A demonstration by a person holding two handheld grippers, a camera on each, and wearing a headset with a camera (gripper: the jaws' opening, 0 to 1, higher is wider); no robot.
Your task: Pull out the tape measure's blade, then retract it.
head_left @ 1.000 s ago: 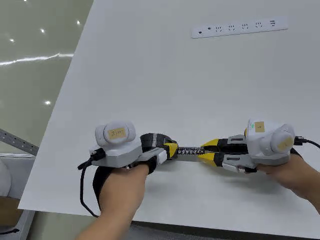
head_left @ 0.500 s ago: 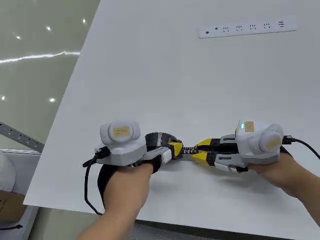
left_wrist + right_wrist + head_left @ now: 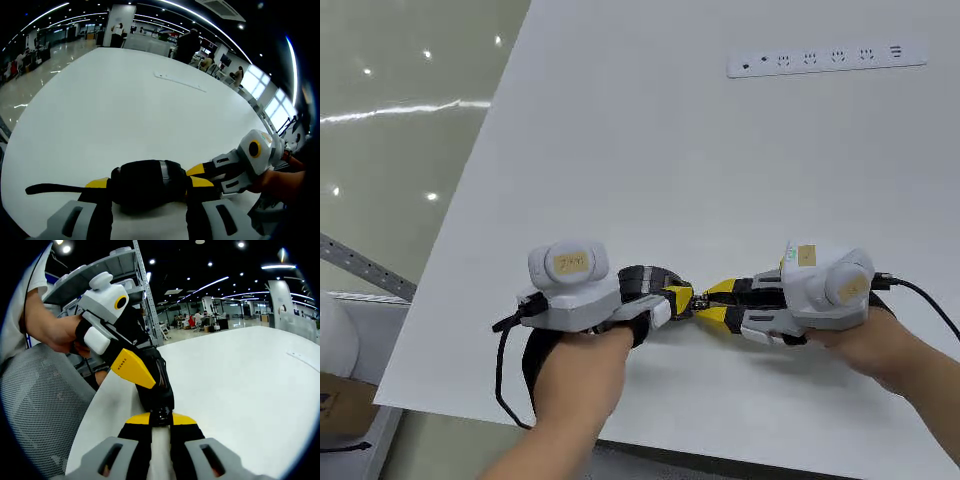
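A black tape measure (image 3: 645, 282) sits near the table's front edge, and my left gripper (image 3: 672, 298) is shut on its case. In the left gripper view the case (image 3: 147, 182) is held between the yellow-tipped jaws, with its black wrist strap (image 3: 50, 189) trailing left. My right gripper (image 3: 712, 300) faces it from the right and is shut on the blade's end. Just a very short piece of blade (image 3: 698, 299) shows between the two grippers. In the right gripper view the blade's end hook (image 3: 160, 415) sits between the jaws, right against the case (image 3: 152, 382).
A white power strip (image 3: 825, 57) lies far back on the white table (image 3: 620, 130). The table's front edge runs just below both hands. A cable (image 3: 920, 300) trails from the right gripper. A grey mesh chair (image 3: 35, 405) stands beside the person.
The right gripper has moved left toward the case and the exposed blade has shortened to almost nothing. The head camera has also shifted.
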